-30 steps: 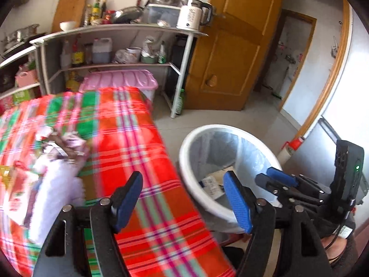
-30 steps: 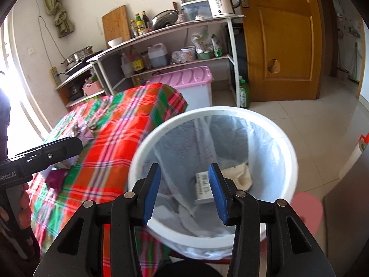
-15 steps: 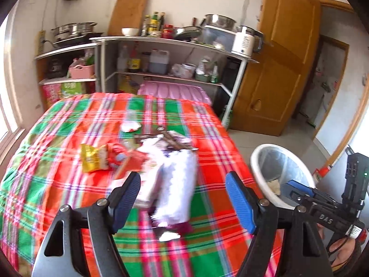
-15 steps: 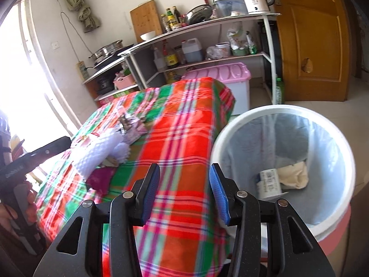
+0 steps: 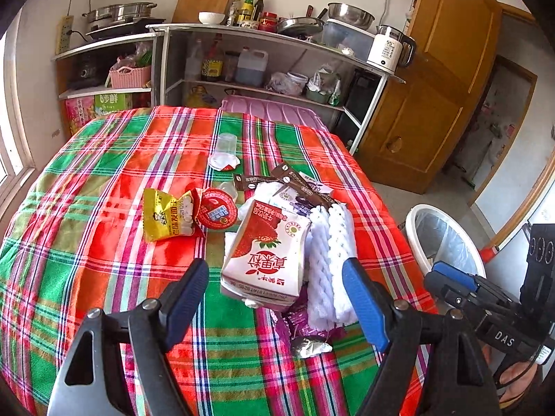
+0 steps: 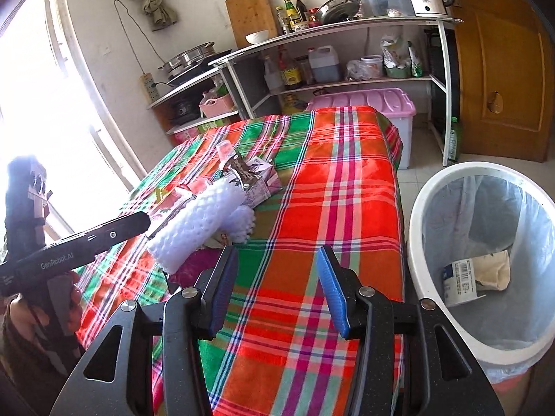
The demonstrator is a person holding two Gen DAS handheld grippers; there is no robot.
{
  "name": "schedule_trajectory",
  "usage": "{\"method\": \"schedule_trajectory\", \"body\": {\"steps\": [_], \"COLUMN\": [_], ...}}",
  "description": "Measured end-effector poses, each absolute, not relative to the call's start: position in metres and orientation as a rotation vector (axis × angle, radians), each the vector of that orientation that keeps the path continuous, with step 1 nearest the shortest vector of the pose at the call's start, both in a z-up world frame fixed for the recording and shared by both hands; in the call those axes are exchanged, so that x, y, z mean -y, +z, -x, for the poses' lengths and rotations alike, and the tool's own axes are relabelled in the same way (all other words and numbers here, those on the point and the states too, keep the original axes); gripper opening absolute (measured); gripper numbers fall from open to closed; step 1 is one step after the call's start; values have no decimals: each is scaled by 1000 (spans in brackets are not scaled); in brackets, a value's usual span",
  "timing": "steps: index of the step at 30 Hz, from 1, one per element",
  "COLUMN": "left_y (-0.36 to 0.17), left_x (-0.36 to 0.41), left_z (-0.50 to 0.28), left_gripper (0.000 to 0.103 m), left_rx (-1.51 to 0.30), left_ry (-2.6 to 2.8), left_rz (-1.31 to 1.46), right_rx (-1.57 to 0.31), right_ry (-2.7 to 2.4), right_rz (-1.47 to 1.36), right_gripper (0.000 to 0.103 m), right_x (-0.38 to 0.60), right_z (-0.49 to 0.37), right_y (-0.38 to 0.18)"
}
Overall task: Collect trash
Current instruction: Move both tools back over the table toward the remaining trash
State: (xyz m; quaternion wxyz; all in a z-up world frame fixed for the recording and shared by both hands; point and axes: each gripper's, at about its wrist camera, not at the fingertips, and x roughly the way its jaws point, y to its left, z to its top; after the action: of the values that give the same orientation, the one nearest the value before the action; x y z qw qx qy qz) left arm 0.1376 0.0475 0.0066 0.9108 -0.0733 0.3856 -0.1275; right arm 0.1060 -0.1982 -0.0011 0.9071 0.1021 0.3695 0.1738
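Note:
Trash lies in a heap on the plaid tablecloth (image 5: 86,242): a strawberry milk carton (image 5: 267,256), white foam netting (image 5: 329,253), a yellow snack bag (image 5: 166,218), a red round lid (image 5: 216,208), brown wrappers (image 5: 274,180) and a clear plastic cup (image 5: 225,149). My left gripper (image 5: 275,298) is open and empty, just short of the carton. My right gripper (image 6: 275,287) is open and empty over the table's near corner, beside the white trash bin (image 6: 485,242). The foam netting (image 6: 197,228) also shows in the right wrist view.
The bin (image 5: 440,239) stands on the floor off the table's right side and holds a labelled packet (image 6: 461,280). Kitchen shelves (image 5: 263,59) with bottles and pots line the back wall. A pink storage box (image 6: 367,104) and a wooden door (image 5: 433,79) stand behind.
My left gripper has swung from the bin back over the table and now faces the trash heap. My right gripper has pulled away from the bin toward the table corner. Both stay open.

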Motion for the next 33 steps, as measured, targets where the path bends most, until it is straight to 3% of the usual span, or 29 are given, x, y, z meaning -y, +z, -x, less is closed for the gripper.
{"method": "schedule_trajectory", "body": {"steps": [9,15,33], "left_y": [-11,-18,-36], "left_x": [-38,-50,-99], "left_z": [-162,-159,-143], "left_gripper": [80,58,57], "left_rx": [-867,-874,-876], "left_ry": [-271,-274,-147], "left_rz": [80,134,235], "right_rx": [-776,-788,-798], "right_ry": [356,376,438], "right_rz": [-220,-220,-230], "right_gripper": [48,48,48], "right_x": [188,176,145], "right_z": [-117,-126,-144], "right_y": [-2,-3,-9]}}
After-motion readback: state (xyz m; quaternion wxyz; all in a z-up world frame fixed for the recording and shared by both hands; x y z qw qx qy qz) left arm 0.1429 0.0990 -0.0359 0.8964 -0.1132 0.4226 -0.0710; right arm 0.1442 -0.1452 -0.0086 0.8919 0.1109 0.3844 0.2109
